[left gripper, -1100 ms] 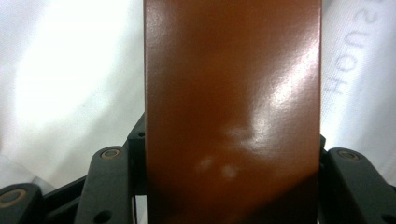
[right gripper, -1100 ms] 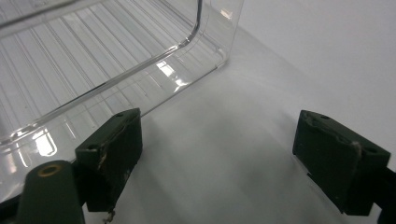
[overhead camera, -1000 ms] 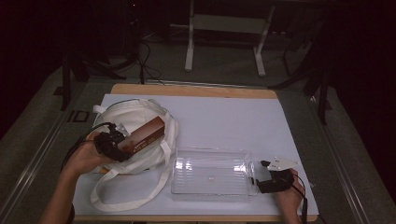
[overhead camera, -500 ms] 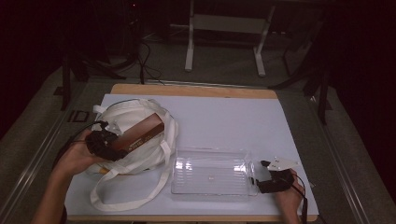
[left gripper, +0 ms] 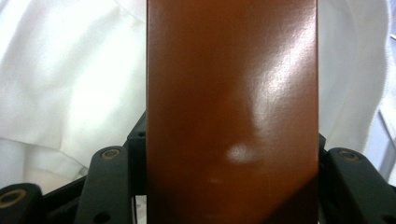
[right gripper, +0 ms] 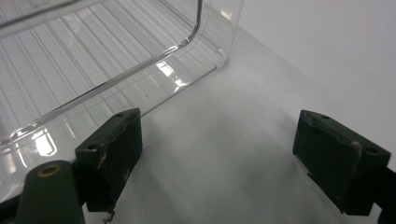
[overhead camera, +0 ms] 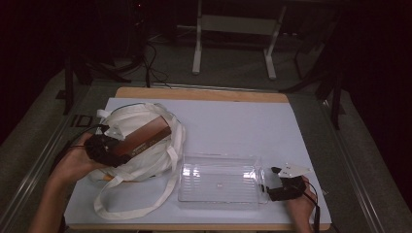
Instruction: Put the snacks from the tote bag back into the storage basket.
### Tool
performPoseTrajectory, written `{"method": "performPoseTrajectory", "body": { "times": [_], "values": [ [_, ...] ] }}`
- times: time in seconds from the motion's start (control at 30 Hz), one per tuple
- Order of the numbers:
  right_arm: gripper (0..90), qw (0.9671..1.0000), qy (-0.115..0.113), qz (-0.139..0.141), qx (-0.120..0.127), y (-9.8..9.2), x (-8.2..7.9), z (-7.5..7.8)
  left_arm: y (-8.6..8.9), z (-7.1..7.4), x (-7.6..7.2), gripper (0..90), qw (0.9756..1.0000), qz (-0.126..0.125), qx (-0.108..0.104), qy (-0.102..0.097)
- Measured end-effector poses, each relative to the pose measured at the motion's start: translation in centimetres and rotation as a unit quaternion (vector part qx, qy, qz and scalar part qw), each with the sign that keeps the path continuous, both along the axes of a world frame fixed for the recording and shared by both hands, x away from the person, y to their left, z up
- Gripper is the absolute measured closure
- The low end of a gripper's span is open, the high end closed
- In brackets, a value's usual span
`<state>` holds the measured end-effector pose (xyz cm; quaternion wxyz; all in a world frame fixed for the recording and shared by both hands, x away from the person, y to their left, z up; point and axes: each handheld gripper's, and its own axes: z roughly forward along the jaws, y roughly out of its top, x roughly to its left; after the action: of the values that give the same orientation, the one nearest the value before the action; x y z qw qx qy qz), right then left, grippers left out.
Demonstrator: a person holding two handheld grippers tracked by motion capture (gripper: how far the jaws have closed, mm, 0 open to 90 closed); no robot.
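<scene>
My left gripper (overhead camera: 119, 145) has its jaws clamped on the near end of the brown box (overhead camera: 143, 137), one on each long side. In the left gripper view the box (left gripper: 232, 107) runs straight up between them. The box lies tilted over the white bag (overhead camera: 145, 160) at the left of the table (overhead camera: 233, 116), its far end over the bag's mouth. My right gripper (overhead camera: 267, 187) rests on the table just beside the clear tray (overhead camera: 218, 199), jaws wide apart with nothing between them.

Overhead forward-down view; two close gripper views
</scene>
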<state>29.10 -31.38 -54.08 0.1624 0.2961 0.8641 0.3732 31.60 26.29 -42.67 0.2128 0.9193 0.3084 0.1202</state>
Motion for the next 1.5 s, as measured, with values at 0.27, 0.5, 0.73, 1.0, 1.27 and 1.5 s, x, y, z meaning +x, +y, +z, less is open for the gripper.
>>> {"method": "performPoseTrajectory", "body": {
  "times": [0.27, 0.5, 0.73, 1.0, 1.27, 1.5],
  "values": [
    [15.7, 1.0, 0.0, 0.0, 0.0, 0.0, 0.0, 0.0, -0.3, 0.8, -0.4, 43.9, 0.9998, -0.016, -0.002, -0.008],
    [15.7, 1.0, -0.002, -0.001, 0.0, 0.0, 0.0, 0.0, -1.8, 1.6, -0.7, 43.9, 0.9991, -0.04, 0.005, -0.015],
    [15.7, 1.0, -0.002, -0.002, -0.001, 0.0, -0.1, 0.0, -3.2, 2.3, -0.6, 43.9, 0.9974, -0.068, 0.014, -0.016],
    [15.7, 1.0, -0.002, -0.002, -0.001, 0.0, -0.1, 0.0, -4.2, 2.6, -0.6, 43.9, 0.9958, -0.088, 0.019, -0.016],
    [15.7, 1.0, -0.002, -0.001, -0.001, 0.0, -0.1, 0.0, -5.0, 3.2, -1.1, 43.9, 0.9939, -0.107, 0.015, -0.019],
    [15.7, 1.0, -0.003, 0.0, 0.0, 0.0, 0.0, 0.0, -6.1, 3.4, -1.3, 43.9, 0.9916, -0.127, 0.017, -0.02]
  ]
}}
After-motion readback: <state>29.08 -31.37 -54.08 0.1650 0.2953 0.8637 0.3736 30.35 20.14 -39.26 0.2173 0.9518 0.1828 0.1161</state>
